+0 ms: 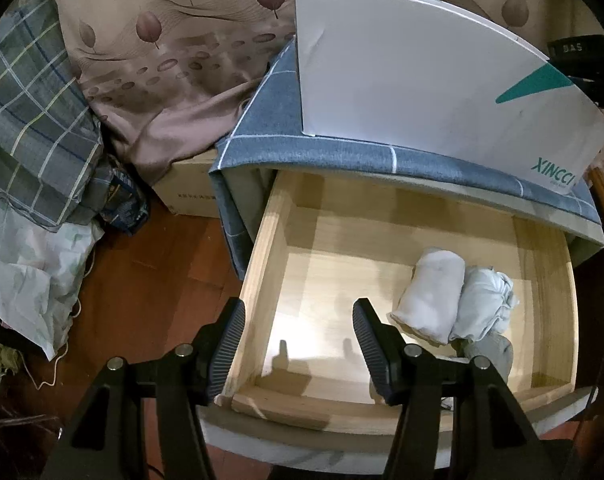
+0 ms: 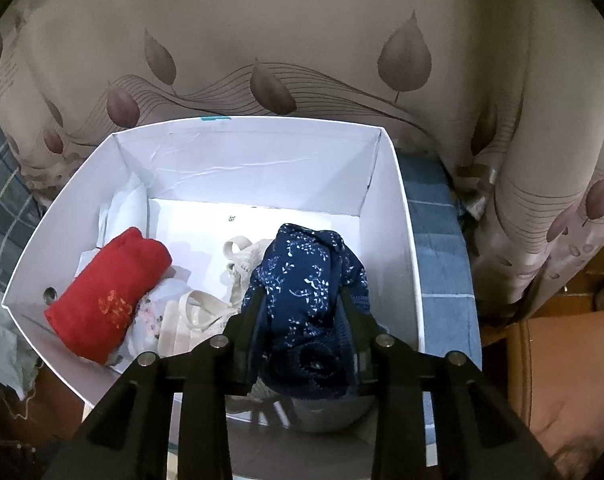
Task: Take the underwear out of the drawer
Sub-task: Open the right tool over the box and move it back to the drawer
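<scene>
The wooden drawer point(image 1: 262, 264) is pulled out. At its right side lie a white rolled underwear point(image 1: 430, 296), a pale grey roll point(image 1: 482, 304) and a darker grey one point(image 1: 496, 354) partly behind my finger. My left gripper point(image 1: 300, 312) hangs open above the drawer's front left corner, holding nothing. In the right wrist view my right gripper point(image 2: 302, 300) is shut on a navy floral underwear point(image 2: 306, 276), low inside a white box point(image 2: 402, 220). The box also holds a red folded underwear point(image 2: 110, 292) and cream lace pieces point(image 2: 206, 316).
The white box point(image 1: 422, 80) stands on the blue checked cloth point(image 1: 342, 156) covering the cabinet top. A leaf-patterned curtain point(image 2: 302, 40) hangs behind. Plaid fabric point(image 1: 30, 120) and a cardboard carton point(image 1: 190, 192) sit on the wooden floor at left.
</scene>
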